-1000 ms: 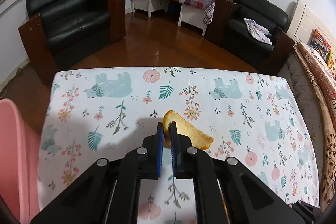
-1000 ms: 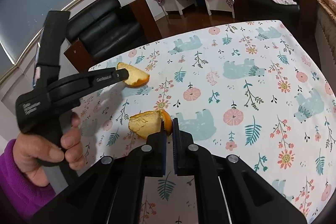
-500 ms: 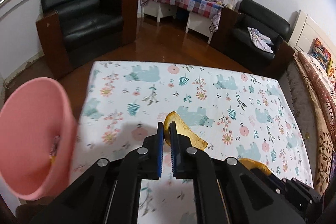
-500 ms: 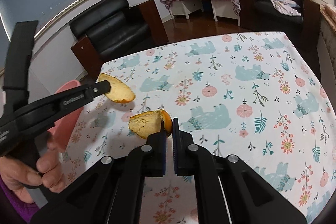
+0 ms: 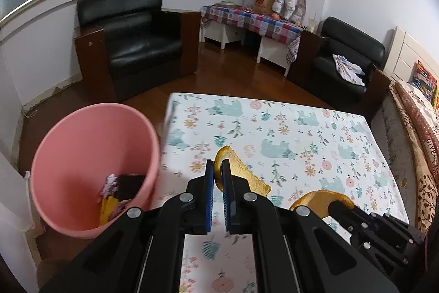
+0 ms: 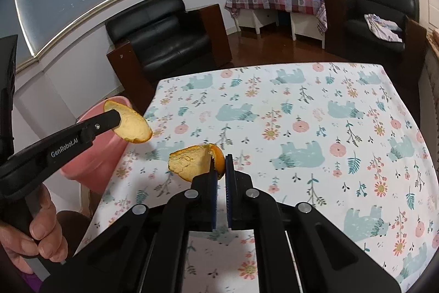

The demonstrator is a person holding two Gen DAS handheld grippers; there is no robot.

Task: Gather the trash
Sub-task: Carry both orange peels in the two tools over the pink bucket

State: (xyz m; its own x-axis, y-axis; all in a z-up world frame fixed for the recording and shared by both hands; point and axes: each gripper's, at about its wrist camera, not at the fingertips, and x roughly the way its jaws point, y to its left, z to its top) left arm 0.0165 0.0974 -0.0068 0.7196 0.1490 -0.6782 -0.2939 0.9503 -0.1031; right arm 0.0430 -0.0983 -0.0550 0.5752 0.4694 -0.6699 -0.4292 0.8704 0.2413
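Two pieces of orange peel are in our grip, one in each tool. Our left tool [image 5: 217, 172] is clamped on the first peel [image 5: 241, 173], which sticks out forward and to the right of the blue pads, pale pith side up, held in the air above the near left part of the table [image 5: 343, 128]. In the right wrist view the same left tool [image 6: 115, 118] shows from the side, its fingers closed over the end of that peel [image 6: 133, 124], which hangs past the table's left edge with the pink bin [image 6: 93, 164] behind and below it.

Our right tool [image 6: 221, 169] is closed on the second peel [image 6: 192, 162]; the peel curls out to the left of the fingertips, orange skin showing at the pinched end and rough pith on the wider part. It too is lifted off the flowered cloth. In the left wrist view this second peel [image 5: 318, 201] appears low on the right, at the tip of the right tool [image 5: 333, 206].

The pink bin [image 5: 55, 155] stands on the floor just beside the table's left edge, to the left of our left tool, and already holds scraps of paper and a dark wrapper. A black armchair [image 5: 131, 40] stands beyond it.
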